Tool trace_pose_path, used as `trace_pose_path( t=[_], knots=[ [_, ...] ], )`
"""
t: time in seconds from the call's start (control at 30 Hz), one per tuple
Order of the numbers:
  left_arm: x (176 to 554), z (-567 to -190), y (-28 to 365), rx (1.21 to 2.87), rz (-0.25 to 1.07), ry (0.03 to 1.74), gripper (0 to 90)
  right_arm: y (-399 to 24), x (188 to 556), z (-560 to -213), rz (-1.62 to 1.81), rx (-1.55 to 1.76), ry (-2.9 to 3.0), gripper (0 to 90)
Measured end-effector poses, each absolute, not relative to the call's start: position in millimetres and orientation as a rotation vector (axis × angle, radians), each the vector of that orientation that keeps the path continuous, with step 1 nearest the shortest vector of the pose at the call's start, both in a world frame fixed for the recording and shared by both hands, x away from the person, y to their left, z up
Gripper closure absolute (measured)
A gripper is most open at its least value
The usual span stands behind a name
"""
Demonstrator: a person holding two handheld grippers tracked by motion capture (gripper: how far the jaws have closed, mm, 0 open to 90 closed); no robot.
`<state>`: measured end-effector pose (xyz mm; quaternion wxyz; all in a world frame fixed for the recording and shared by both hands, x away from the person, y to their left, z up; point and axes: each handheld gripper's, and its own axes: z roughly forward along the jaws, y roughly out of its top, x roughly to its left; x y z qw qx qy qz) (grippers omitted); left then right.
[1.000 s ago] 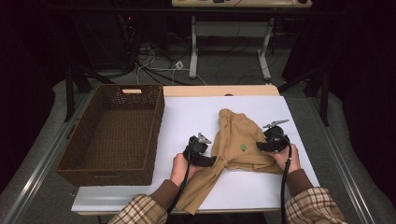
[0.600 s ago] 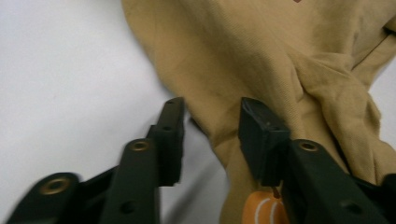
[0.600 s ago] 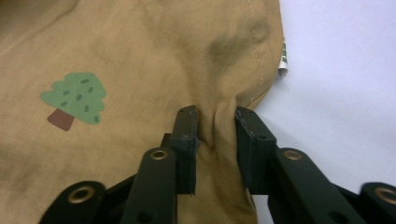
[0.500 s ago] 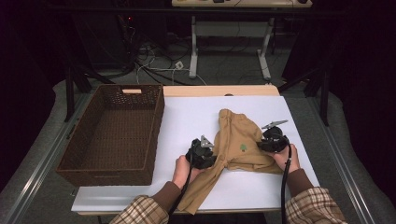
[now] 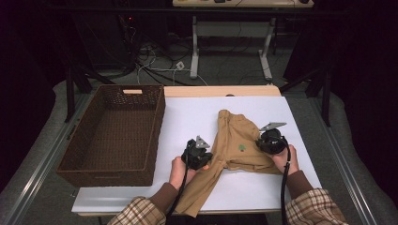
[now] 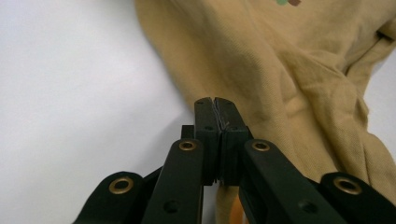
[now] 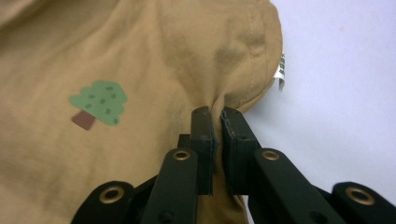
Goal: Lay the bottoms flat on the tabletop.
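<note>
The tan garment (image 5: pixel 234 150) is spread on the white surface (image 5: pixel 197 117), right of centre in the high view. Its left edge is pinched by the left gripper (image 6: pixel 216 105), whose jaws are closed flat together. A fold at its hem is clamped by the right gripper (image 7: pixel 215 114), whose jaws have just been closing on the cloth.

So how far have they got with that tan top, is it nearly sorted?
Early days. Done: both grips look set. The left gripper and the right gripper have just been closing, each now pinching an edge of the tan garment. In hand: the garment lies rumpled on the white table, not yet lifted. Left, probably: folding it or moving it to the wicker basket, which holds nothing.
</note>
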<state>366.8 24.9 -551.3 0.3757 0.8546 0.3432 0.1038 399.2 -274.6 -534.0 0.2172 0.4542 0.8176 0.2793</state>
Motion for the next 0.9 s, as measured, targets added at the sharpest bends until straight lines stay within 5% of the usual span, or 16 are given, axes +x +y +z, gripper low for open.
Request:
trace_pose_path(
  t=[0.5,0.57,0.7,0.77,0.9],
  knots=[
    [366,-546,31,2.183,0.304,0.908,87.1,-291,405,-538,0.663,1.327,2.26,82.3],
    [370,-549,30,2.18,0.295,0.93,78.6,-289,407,-542,0.633,1.32,2.276,78.9],
    [378,-554,26,2.132,0.279,1.001,52.4,-292,409,-542,0.676,1.371,2.233,58.0],
    [379,-558,21,2.149,0.277,1.007,49.3,-293,412,-544,0.697,1.411,2.232,53.7],
    [375,-560,15,2.177,0.32,0.98,51.5,-294,413,-545,0.729,1.431,2.24,58.6]
  ],
)
